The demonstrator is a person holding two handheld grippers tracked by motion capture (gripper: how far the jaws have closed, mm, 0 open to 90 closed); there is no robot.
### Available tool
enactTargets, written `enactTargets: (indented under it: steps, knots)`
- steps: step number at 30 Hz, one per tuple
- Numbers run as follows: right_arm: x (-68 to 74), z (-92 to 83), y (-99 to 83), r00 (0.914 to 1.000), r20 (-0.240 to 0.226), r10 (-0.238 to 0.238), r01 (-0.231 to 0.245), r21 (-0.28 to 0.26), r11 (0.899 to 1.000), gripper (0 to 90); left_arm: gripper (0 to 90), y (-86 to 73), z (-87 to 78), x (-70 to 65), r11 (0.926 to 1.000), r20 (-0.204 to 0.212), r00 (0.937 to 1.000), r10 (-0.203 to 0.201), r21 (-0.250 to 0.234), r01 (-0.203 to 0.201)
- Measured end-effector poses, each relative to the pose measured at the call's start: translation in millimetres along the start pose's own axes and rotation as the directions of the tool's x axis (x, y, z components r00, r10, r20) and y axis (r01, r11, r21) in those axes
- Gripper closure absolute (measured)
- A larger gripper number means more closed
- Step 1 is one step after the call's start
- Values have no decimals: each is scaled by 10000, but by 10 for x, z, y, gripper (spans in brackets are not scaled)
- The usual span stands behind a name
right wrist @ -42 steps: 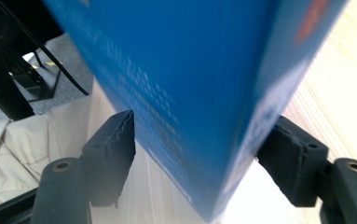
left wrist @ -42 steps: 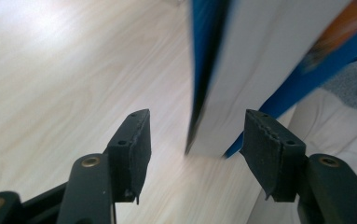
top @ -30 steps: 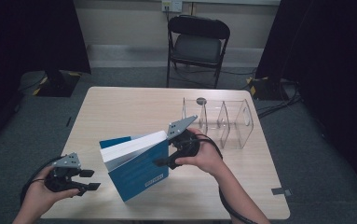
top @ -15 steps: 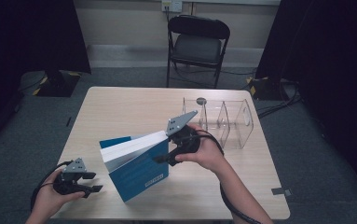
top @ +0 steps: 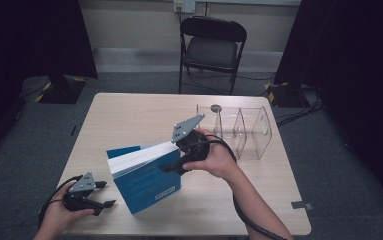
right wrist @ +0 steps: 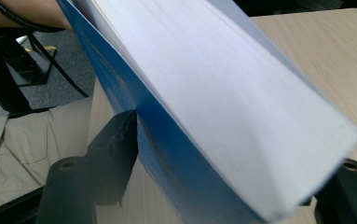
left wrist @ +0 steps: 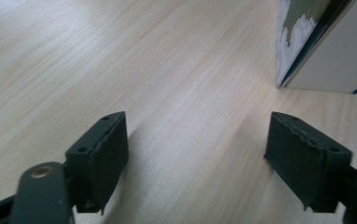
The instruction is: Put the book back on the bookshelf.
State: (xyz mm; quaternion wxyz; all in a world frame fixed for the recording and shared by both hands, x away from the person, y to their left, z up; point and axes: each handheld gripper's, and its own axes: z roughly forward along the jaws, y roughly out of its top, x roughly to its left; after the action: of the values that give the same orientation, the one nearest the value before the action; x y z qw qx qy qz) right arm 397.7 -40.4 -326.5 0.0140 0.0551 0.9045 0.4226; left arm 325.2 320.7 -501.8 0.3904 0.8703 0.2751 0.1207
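one blue book [top: 146, 180] stands tilted on the table [top: 129, 120], pinched by the right gripper [top: 171, 167], while the left gripper [top: 106, 205], jaws just spread and empty, should next steady it.

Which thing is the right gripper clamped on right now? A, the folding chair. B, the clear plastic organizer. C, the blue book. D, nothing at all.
C: in the right gripper view the right gripper has its jaws on either side of the blue book, and the high view shows the book propped up on the table in that grip.
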Motion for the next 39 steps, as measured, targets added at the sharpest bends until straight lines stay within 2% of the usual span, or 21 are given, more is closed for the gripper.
enactTargets:
  steps: [5,6,7,10,11,13,15,21,25,29,35,39]
  knots:
    - [9,5,-2,9998,163,-68,69,-51,10000,353,153,6,6,-1,9998,-34,9998,191,60,-191]
    - [7,-5,-5,9996,148,-239,240,-27,9997,382,153,7,6,-1,9998,-37,9998,192,57,-192]
    - [9,-14,-9,9996,118,-271,271,-11,9996,413,153,7,8,-2,9998,-35,9998,182,51,-182]
    - [24,-71,-39,9988,-235,-432,425,-322,9986,614,152,5,10,-6,9999,-7,9999,112,47,-112]
    - [53,-69,-43,9995,-175,-269,260,-453,9986,617,151,3,13,-13,10000,37,10000,-7,22,6]
    - [105,-56,-34,9998,149,-150,155,-356,9992,620,151,4,14,-14,10000,17,10000,5,20,-5]
    - [106,-59,-46,9994,352,53,-37,-440,9990,620,151,5,11,-21,10000,9,10000,-50,66,50]
    - [113,-128,-106,9977,615,285,-255,-481,9985,620,151,7,8,-18,10000,-44,10000,18,77,-17]
    - [101,-281,-210,9918,1150,550,-506,-413,9979,620,150,5,10,-26,9999,-27,10000,-72,73,73]
    - [145,-414,-328,9869,1353,875,-823,-432,9957,619,150,5,11,-27,9999,-28,10000,-80,72,80]
    - [221,-458,-393,9889,1334,658,-585,-579,9966,619,146,7,13,-40,9998,-55,9998,-193,81,193]
    - [252,-462,-408,9864,1470,738,-646,-665,9957,617,136,8,24,-50,9996,-37,9996,-269,57,269]
